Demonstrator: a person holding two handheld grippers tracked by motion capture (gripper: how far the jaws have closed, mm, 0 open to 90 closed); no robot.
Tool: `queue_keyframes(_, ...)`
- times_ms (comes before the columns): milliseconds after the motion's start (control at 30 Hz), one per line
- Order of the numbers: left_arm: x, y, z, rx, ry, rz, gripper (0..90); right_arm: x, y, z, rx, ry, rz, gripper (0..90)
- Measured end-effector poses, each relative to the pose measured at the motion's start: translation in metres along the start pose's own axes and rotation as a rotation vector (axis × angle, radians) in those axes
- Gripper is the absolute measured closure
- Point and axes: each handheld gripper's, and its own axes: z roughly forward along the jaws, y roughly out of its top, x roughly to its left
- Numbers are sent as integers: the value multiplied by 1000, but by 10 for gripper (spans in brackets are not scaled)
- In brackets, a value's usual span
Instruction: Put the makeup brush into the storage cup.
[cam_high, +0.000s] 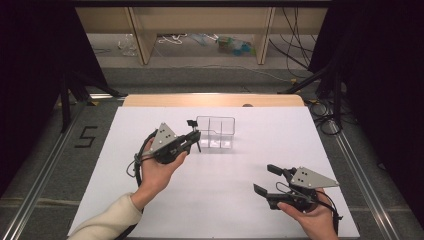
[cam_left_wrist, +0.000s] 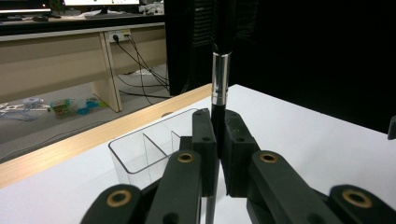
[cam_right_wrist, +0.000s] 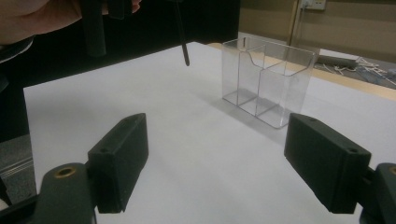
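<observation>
My left gripper (cam_high: 196, 136) is shut on a slim black stick (cam_high: 199, 145) with a silver band (cam_left_wrist: 220, 79). The stick stands upright between the pads (cam_left_wrist: 204, 130), with its lower tip (cam_right_wrist: 185, 59) hanging above the white sheet. Just to its right stands a clear plastic holder (cam_high: 216, 131) with divided compartments (cam_left_wrist: 144, 149); the stick is beside the holder, outside it. My right gripper (cam_high: 266, 179) is open near the front right of the sheet, its jaws wide apart (cam_right_wrist: 224, 163) with nothing between them, and it faces the holder (cam_right_wrist: 266, 79).
A white sheet (cam_high: 225, 200) covers the table, with a wooden edge (cam_high: 215, 100) at the far side. Beyond it are shelf legs (cam_high: 142, 40), cables and small items on the floor. Metal rails (cam_high: 45, 165) run along both sides.
</observation>
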Motion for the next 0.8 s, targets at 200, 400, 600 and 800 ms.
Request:
queue_keyframes(200,2,2,1,-7,3,-2,850,0,0,-1,17,-6,-1,229)
queue_keyframes(400,4,5,2,-10,7,3,850,0,0,0,12,-11,-4,229)
queue_keyframes(600,18,11,3,-14,69,197,850,0,0,0,17,-6,-3,229)
queue_keyframes(800,17,11,4,-18,79,177,850,2,-1,1,22,13,30,229)
